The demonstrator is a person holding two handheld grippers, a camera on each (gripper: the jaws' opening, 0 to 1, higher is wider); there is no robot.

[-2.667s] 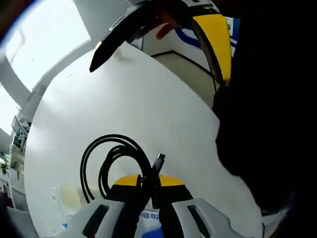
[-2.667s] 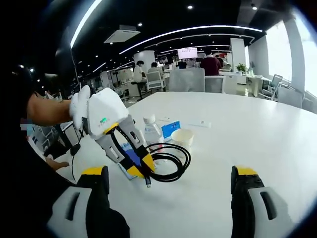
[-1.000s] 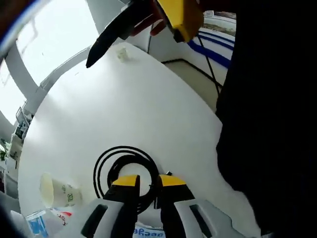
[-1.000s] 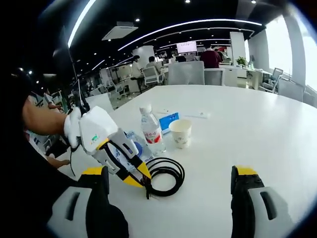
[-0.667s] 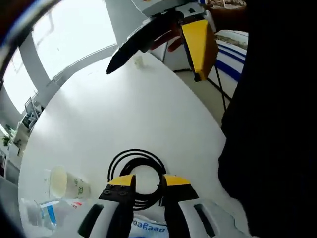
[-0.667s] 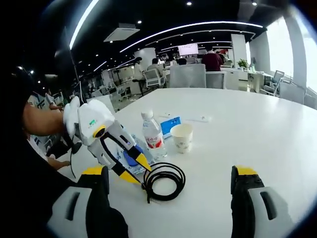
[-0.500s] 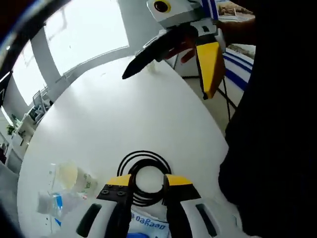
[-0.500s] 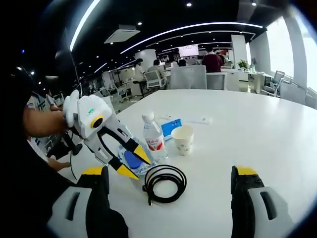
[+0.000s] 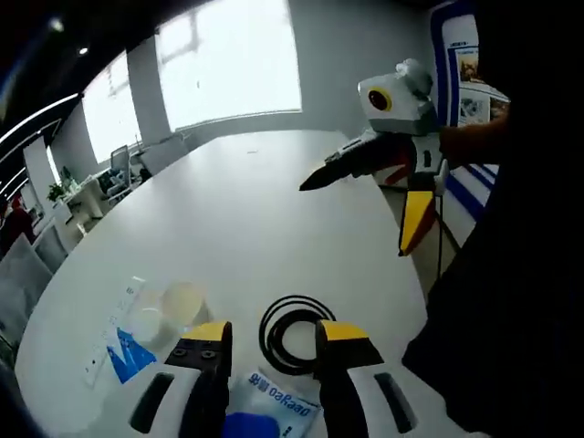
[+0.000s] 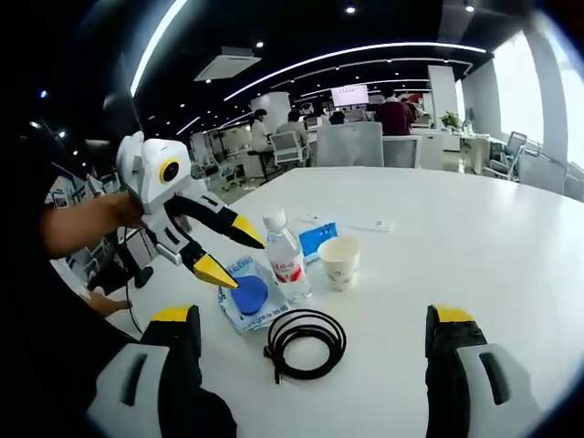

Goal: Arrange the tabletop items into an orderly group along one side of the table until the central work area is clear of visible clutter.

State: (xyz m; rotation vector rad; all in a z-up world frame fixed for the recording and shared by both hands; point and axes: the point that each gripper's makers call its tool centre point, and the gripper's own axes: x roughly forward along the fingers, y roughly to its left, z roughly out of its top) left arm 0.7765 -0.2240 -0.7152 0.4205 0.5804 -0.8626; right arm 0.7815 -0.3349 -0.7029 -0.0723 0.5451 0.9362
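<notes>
On the white counter (image 10: 474, 237), taking the clear plastic water bottle with the red label (image 10: 286, 258) as my landmark, I read the right gripper view from left to right. Furthest left, above the counter edge and clear of everything, hangs my left gripper (image 10: 226, 251), yellow-tipped jaws spread apart and holding nothing. Just left of the bottle lies a flat clear plastic packet with a round blue patch (image 10: 246, 295), touching or nearly touching the bottle's base. In front of the bottle, nearer my camera, sits the coiled black cable (image 10: 304, 338), its plug end trailing off the left of the coil. Right of the bottle, just beside it, stands a small pale paper cup (image 10: 341, 262); behind the two lies a flat blue and white packet (image 10: 316, 236).

In the left gripper view the cable coil (image 9: 294, 333) lies just ahead of my own jaw tips, and the right gripper (image 9: 360, 196) hovers well beyond it, jaws wide apart and empty.

My judgement on handling: the cable is light and floppy, so a pinch across the bundled loops, where several strands lie together, should keep the coil from springing open. The bottle looks stiff enough for a mid-body grip, though it could be slippery. The cup is thin and would crush under a hard squeeze; I'd take it gently by the wall near the rim. The packet is limp, so an edge pinch suits it.
</notes>
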